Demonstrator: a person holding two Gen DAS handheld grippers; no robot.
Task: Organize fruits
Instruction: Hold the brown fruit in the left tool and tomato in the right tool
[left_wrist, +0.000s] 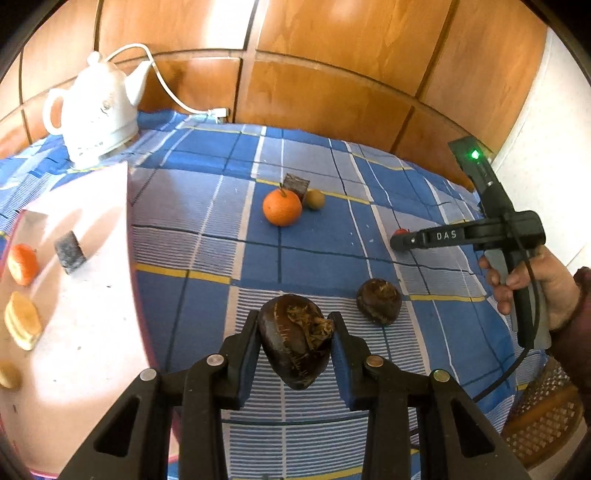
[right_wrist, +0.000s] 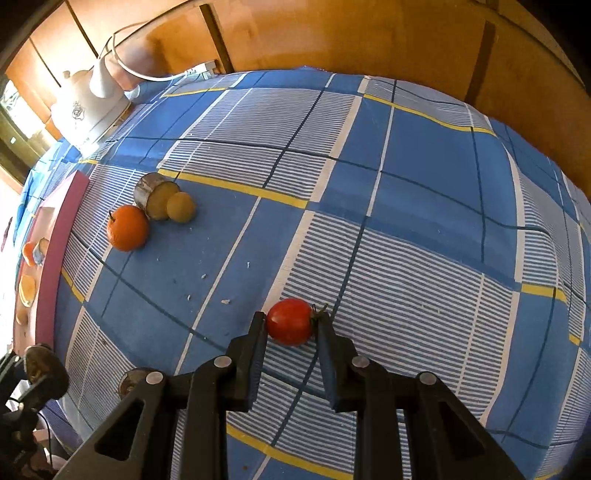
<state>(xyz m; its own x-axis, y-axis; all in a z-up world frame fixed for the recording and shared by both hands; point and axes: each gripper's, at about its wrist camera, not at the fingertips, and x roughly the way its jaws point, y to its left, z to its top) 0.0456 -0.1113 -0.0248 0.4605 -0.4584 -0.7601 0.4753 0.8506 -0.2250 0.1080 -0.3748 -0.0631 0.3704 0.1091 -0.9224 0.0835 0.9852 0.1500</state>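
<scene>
A dark brown fruit (left_wrist: 295, 339) is clamped in the left gripper (left_wrist: 295, 345), raised above the checked tablecloth (left_wrist: 314, 258). A red tomato (right_wrist: 290, 322) on the cloth is pinched by the right gripper (right_wrist: 291, 328).

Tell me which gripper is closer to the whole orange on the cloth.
Neither is clearly nearer. The left gripper holds a dark brown fruit well short of the orange. The right gripper, shut on a tomato, sits off to the orange's side.
</scene>
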